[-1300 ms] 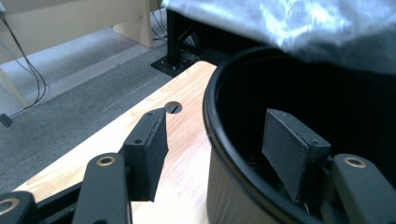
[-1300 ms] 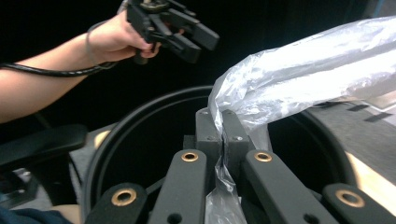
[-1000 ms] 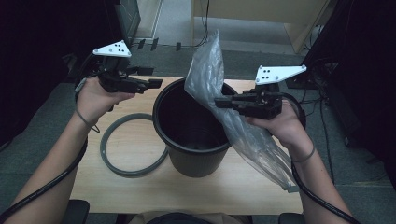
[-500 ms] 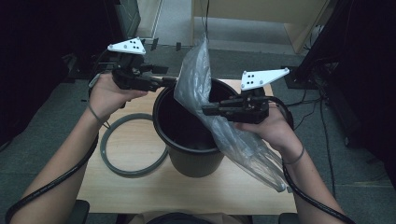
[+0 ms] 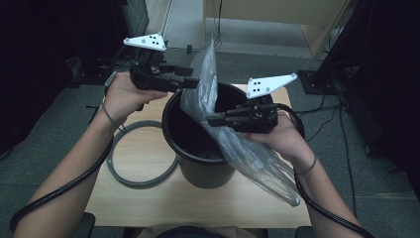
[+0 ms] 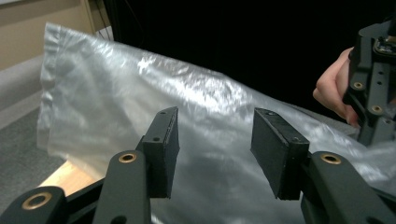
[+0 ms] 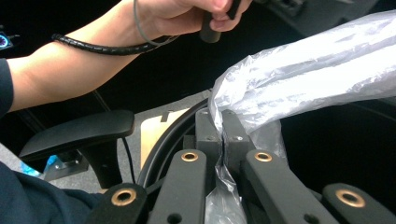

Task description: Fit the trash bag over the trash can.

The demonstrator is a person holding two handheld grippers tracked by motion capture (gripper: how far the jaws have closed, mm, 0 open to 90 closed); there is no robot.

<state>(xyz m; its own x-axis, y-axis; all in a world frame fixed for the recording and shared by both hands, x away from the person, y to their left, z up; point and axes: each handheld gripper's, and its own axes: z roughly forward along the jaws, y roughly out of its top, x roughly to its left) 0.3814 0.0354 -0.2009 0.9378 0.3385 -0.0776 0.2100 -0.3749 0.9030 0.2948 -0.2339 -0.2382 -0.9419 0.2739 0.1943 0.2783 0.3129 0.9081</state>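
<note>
R tongs [image 7: 220, 133] are clamping the clear plastic bin liner [image 5: 213, 84] mid-length, holding it upright over the black bin [image 5: 200, 163] on the surface [image 5: 148, 196]. L tongs [image 6: 212, 140] are half-wide and have just been closing, film behind pads, not yet pinched. Advice: nip one edge layer only, then spread the mouth w/ both over the rim.

- No words, labels, brand names, numbers or signs can be read anywhere in these pictures.
- The printed surfaces on show are blank or too dark.
</note>
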